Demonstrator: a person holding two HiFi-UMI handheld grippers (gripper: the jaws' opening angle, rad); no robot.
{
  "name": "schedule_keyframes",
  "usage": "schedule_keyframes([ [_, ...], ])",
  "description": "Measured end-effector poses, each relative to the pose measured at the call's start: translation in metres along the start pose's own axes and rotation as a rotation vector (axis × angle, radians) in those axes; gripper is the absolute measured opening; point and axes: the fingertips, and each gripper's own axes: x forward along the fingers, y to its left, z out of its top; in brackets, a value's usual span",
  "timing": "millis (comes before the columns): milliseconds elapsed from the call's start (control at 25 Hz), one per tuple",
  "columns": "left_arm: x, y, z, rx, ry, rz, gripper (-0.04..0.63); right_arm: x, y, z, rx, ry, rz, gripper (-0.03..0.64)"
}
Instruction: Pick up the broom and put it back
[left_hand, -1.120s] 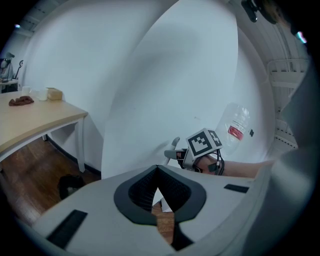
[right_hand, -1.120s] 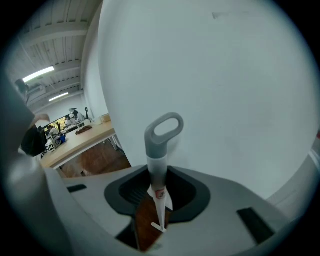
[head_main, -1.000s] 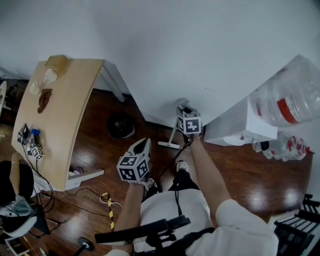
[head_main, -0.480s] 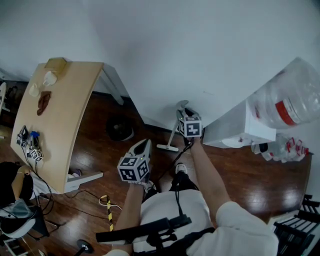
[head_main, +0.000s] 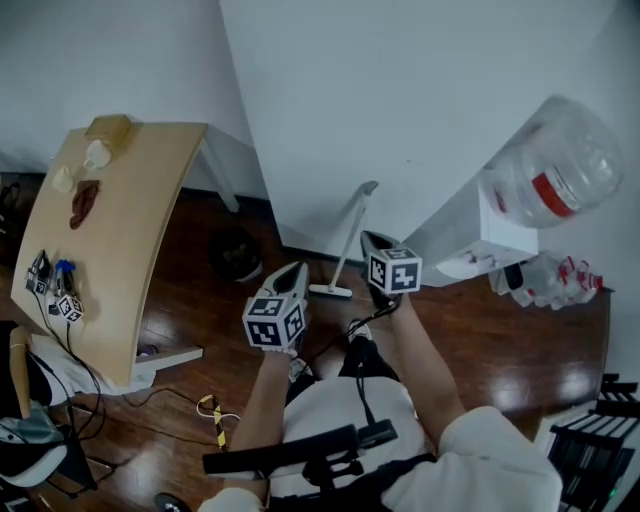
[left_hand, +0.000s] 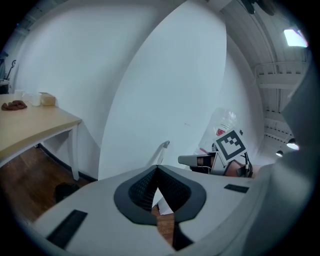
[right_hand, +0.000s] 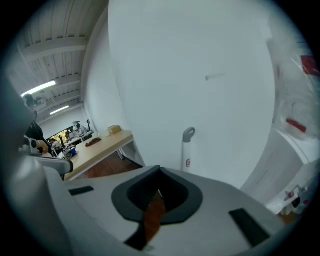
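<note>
Broom (head_main: 348, 243) is just leaning against the white wall (head_main: 420, 100), head down on the wood floor (head_main: 200, 300). Left gripper (head_main: 290, 272) and right gripper (head_main: 370, 240) hover close by, both pinched closed on nothing.

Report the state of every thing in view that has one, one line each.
broom: leaning upright against the wall, head on the floor, no gripper on it.
left gripper: jaws together, nothing between them.
right gripper: jaws together, nothing between them, clear of the broom.
water bottle: seated on top of the white dispenser.
</note>
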Motion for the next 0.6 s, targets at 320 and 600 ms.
schedule_keyframes([
  [320, -0.044, -0.035, -0.02, 0.02, -0.015, -0.109, -0.011, -0.085, 0.042, -0.026, 0.111, -0.101, 0.028, 0.009],
  [600, -0.061, -0.104, -0.072, 0.005, -0.009, -0.151, -0.011, -0.168, 0.024, -0.091, 0.086, -0.099, 0.014, 0.009],
])
